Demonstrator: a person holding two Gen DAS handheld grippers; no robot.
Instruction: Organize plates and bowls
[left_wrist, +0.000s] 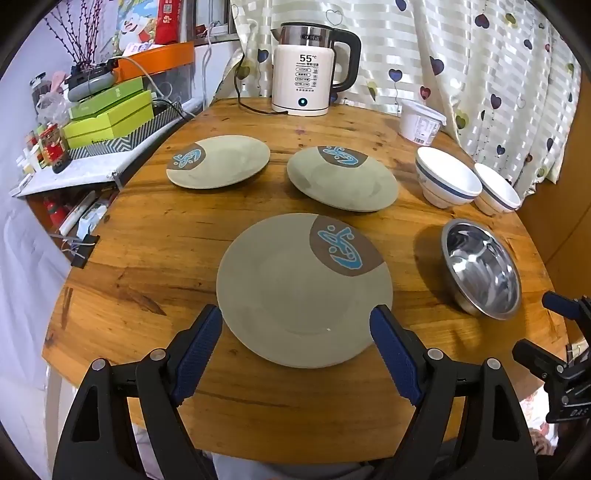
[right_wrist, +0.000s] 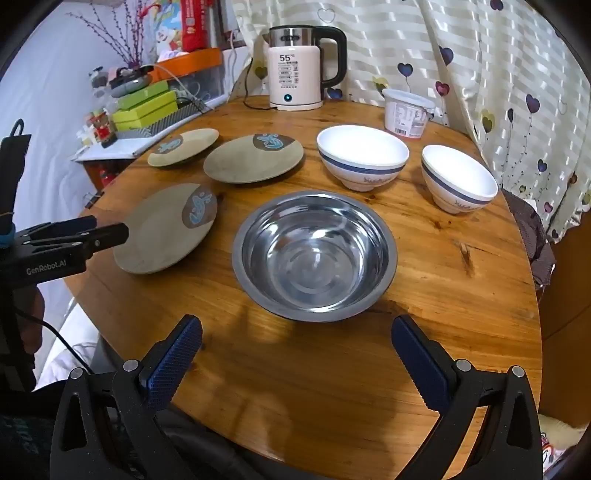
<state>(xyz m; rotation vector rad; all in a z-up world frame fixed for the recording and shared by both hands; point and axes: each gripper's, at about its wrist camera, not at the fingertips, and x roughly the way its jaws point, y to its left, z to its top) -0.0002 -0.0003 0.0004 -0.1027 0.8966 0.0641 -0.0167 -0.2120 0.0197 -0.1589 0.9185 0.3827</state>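
On the round wooden table (left_wrist: 147, 258), the left gripper (left_wrist: 301, 319) hangs wide open, its blue pads flanking the near edge of the nearest grey plate (left_wrist: 295, 295) without pressing it. Two more plates lie beyond. Further right, the right gripper (right_wrist: 295, 328) gapes empty just short of the steel bowl (right_wrist: 314, 254); two white bowls stand behind.

The left gripper (left_wrist: 295, 314), blue pads spread wide, hovers over the nearest grey round plate (left_wrist: 295, 295) on the round wooden table (left_wrist: 155, 258)
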